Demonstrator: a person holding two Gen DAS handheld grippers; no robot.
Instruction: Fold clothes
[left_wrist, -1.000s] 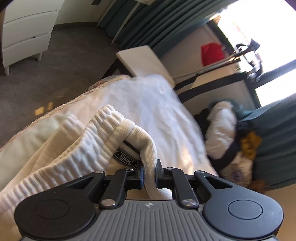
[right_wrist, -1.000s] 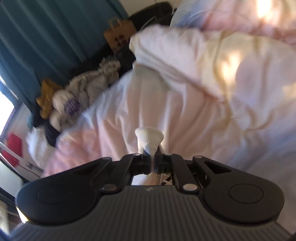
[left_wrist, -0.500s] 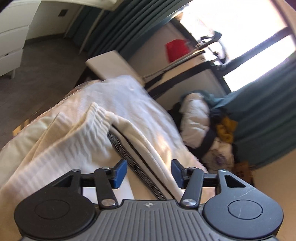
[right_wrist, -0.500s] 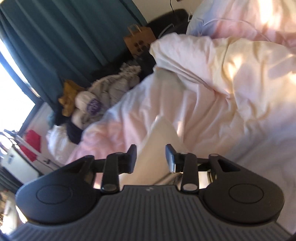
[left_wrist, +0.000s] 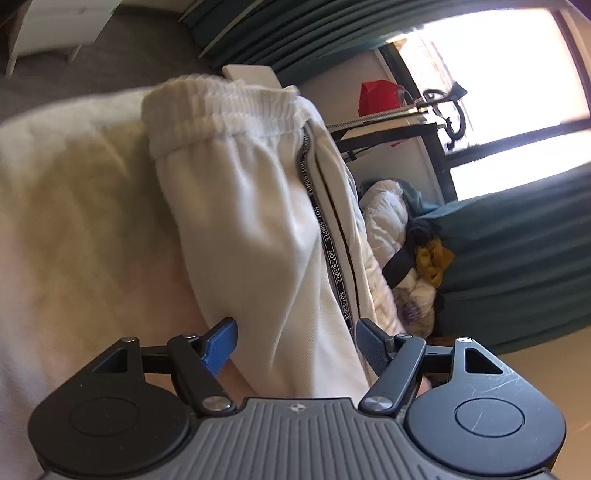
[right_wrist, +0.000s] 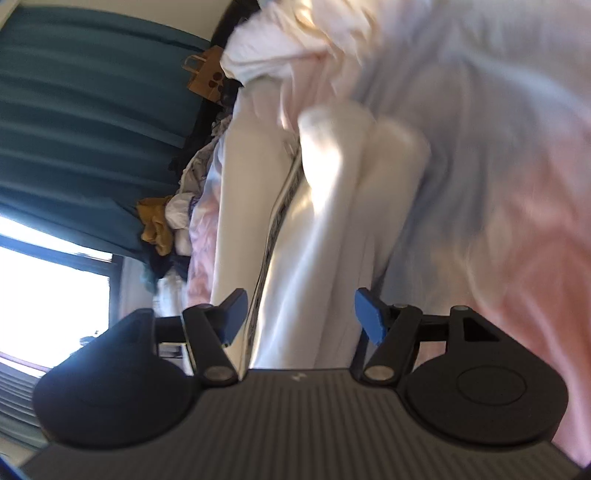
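Note:
White sweatpants with a ribbed elastic waistband and a black "NOT SIMPLE" side stripe lie on the bed. My left gripper is open and hovers just over the pants, holding nothing. In the right wrist view the pant legs stretch away, ending in two cuffs. My right gripper is open above the legs and empty.
The bed is covered with a pale pink and white duvet. A pile of clothes lies by the teal curtains. A desk with a red bag stands by the window. A paper bag stands beside the bed.
Both grippers were shut on the pants' fabric one second ago. Both opened and let go. The pants now lie flat on the bed and both grippers have drawn back.

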